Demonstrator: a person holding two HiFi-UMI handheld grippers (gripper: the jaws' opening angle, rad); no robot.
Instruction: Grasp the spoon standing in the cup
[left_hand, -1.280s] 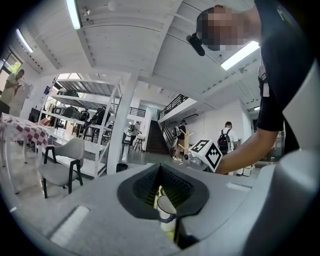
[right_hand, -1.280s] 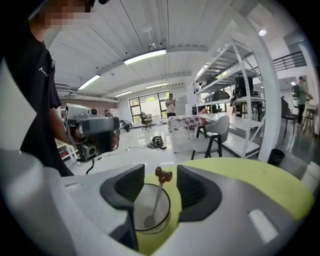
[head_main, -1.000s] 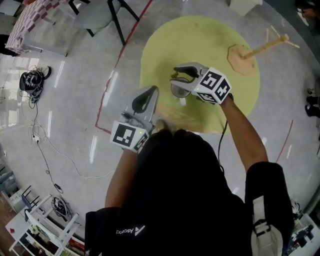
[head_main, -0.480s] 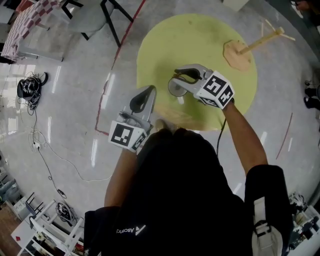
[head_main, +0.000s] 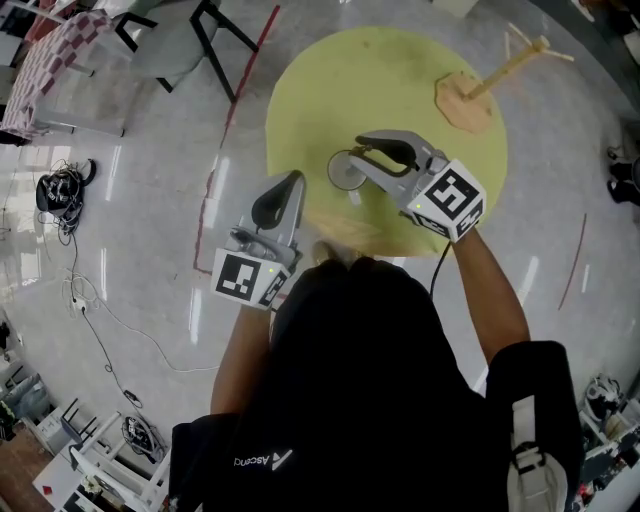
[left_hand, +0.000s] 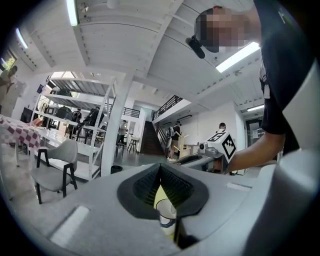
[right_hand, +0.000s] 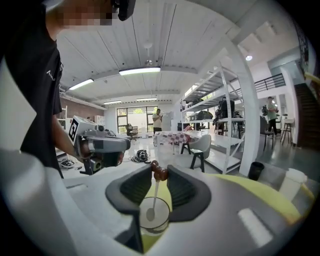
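A clear cup (head_main: 345, 172) stands on a round yellow mat (head_main: 400, 80). A spoon (right_hand: 156, 192) with a brown top stands in the cup (right_hand: 162, 226). My right gripper (right_hand: 160, 171) is above the cup, and its pads pinch the spoon's brown top. From the head view the right gripper (head_main: 356, 152) reaches over the cup from the right. My left gripper (head_main: 288, 185) hovers just left of the cup, shut, with nothing held. Between the left gripper (left_hand: 160, 167) pads, lower down, the cup (left_hand: 166, 212) shows.
A wooden stand (head_main: 470, 95) with a tilted rod sits at the mat's far right. A grey chair (head_main: 170, 40) and a checked table lie far left. Cables (head_main: 62, 185) trail on the floor at left. Red tape runs beside the mat.
The right gripper's jaws have come together over the cup. Both grippers have kept their places by the cup while the head view shifted a little.
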